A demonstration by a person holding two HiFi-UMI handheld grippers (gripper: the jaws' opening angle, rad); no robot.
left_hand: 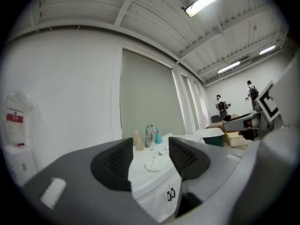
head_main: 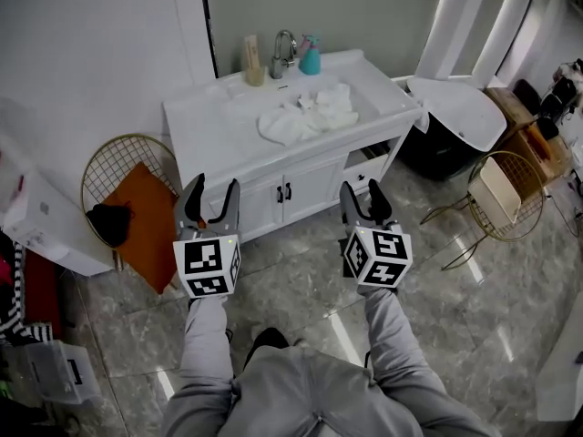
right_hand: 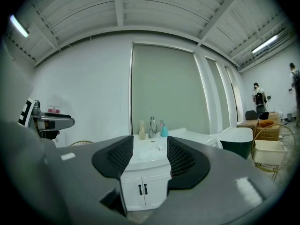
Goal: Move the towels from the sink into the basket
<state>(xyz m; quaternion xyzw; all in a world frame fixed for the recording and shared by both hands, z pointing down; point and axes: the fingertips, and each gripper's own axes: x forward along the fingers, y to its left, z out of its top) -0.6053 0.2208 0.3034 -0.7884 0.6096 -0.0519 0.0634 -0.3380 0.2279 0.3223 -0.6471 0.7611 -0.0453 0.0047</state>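
White towels (head_main: 305, 115) lie bunched in the basin of a white vanity sink (head_main: 383, 85) against the far wall. Both grippers hang over the floor in front of the cabinet, well short of the towels. My left gripper (head_main: 211, 209) is open and empty, and so is my right gripper (head_main: 366, 206). In the left gripper view the towels (left_hand: 156, 163) show far off between the spread jaws of the left gripper (left_hand: 150, 161). The right gripper view frames the vanity and towels (right_hand: 149, 153) between the parted jaws of the right gripper (right_hand: 149, 159). A gold wire basket (head_main: 109, 157) stands left of the vanity.
The left basket holds an orange cloth (head_main: 146, 221) and a black item (head_main: 109, 221). A second wire basket (head_main: 528, 176) with a beige box stands at the right. A faucet (head_main: 284, 53), teal bottle (head_main: 310, 59) and beige bottle (head_main: 252, 60) sit behind the basin. A dark bin (head_main: 446, 139) is right of the cabinet.
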